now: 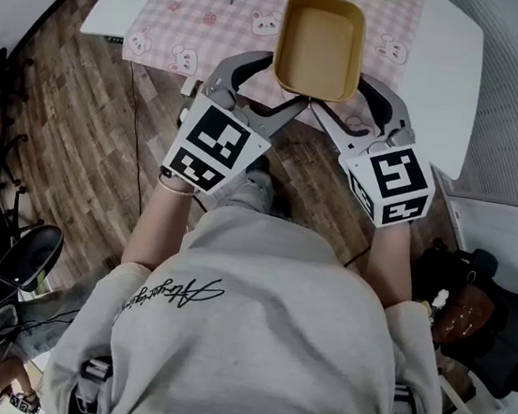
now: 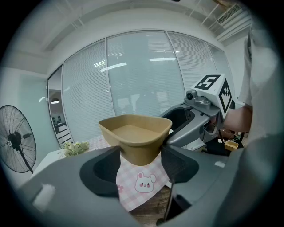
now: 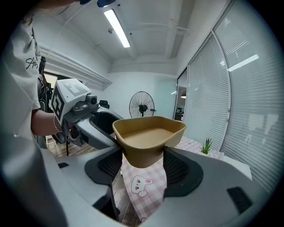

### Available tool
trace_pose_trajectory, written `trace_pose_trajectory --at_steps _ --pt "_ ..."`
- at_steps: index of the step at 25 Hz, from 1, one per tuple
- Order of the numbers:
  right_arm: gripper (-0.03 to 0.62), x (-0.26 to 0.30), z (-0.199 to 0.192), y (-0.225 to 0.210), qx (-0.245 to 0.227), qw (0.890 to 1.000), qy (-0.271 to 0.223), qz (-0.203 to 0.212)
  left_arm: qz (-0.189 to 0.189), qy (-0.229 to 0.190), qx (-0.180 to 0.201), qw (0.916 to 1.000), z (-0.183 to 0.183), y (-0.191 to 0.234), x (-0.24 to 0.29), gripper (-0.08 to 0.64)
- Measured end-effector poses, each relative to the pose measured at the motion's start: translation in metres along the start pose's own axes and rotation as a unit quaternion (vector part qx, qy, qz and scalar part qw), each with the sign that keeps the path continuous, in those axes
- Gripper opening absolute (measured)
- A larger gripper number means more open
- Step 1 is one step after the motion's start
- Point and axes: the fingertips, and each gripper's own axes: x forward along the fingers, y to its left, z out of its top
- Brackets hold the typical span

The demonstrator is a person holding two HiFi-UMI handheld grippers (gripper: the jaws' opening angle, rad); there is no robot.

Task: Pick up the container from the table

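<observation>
The left gripper (image 1: 280,86) and the right gripper (image 1: 340,94) are both closed on the container (image 1: 320,44), one at each near corner, and carry it between them.

The left gripper (image 2: 140,157) has its two jaws pressed against the lower walls of the container (image 2: 135,135). The right gripper (image 3: 142,159) clamps the container (image 3: 148,137) in the same way.

Container: tan, rectangular, with rounded corners, a flared rim and walls tapering to a flat floor. It is upright and empty.

Below the jaws lies a pink checked tablecloth (image 1: 199,14) with rabbit prints, on a white table (image 1: 449,56). The container's base hangs above the cloth.

The jaw pads cover the lower corners of the container. Its underside is not visible. Items at the table's far edge are cut off and cannot be identified.
</observation>
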Motion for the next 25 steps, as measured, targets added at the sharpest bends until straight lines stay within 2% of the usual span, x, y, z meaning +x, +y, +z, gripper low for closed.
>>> trace_pose_trajectory --at_steps 25 --pt "0.284 -0.0031 -0.001 0.0097 0.003 1.0 -0.005 0.007 0.013 0.002 0.002 0.9999 -0.0031 -0.0051 -0.0092 0.284"
